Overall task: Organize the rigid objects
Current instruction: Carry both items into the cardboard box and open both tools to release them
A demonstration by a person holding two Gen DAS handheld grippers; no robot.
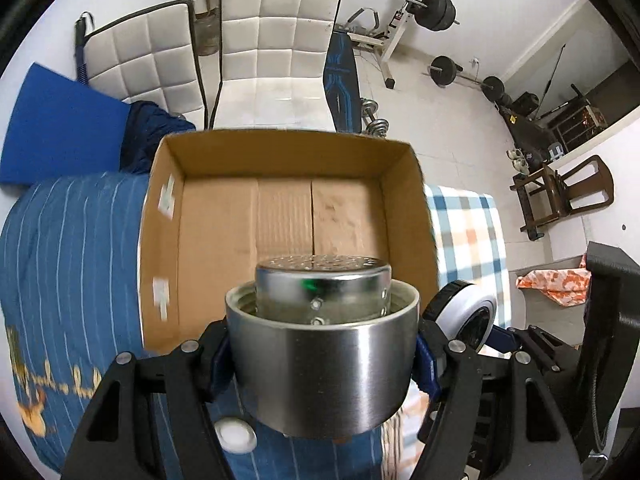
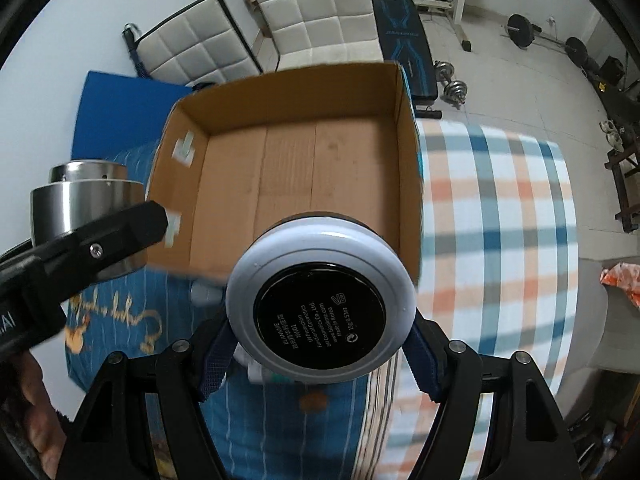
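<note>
1. The left gripper (image 1: 322,360) pinches a steel cup (image 1: 322,372) between its two blue-padded fingers (image 1: 426,364), which press on the left and right sides of the cup wall.
2. Inside the steel cup stands a smaller metal strainer (image 1: 323,286) with holes on its top; it rises above the cup rim.
3. The steel cup is held in the air in front of the near wall of an open cardboard box (image 1: 200,156), above the bed.
4. The right gripper (image 2: 320,340) pinches a round compact (image 2: 320,304) with a white rim and a black label; its fingers (image 2: 424,360) touch the rim on both sides.
5. The compact is held on its edge, with the label toward the camera, in front of the near edge of the box.
6. In the right wrist view the steel cup is to the left of the compact, just beside the left wall of the box.
7. The box stands on a blue striped blanket (image 1: 72,248), with a checked sheet (image 2: 500,208) on its right side.
8. The floor of the box shows bare brown cardboard.
9. A small white bottle (image 1: 235,435) lies on the blanket, below the steel cup.
10. Behind the box are two white chairs (image 1: 276,40) and a weight bench (image 2: 404,32).
</note>
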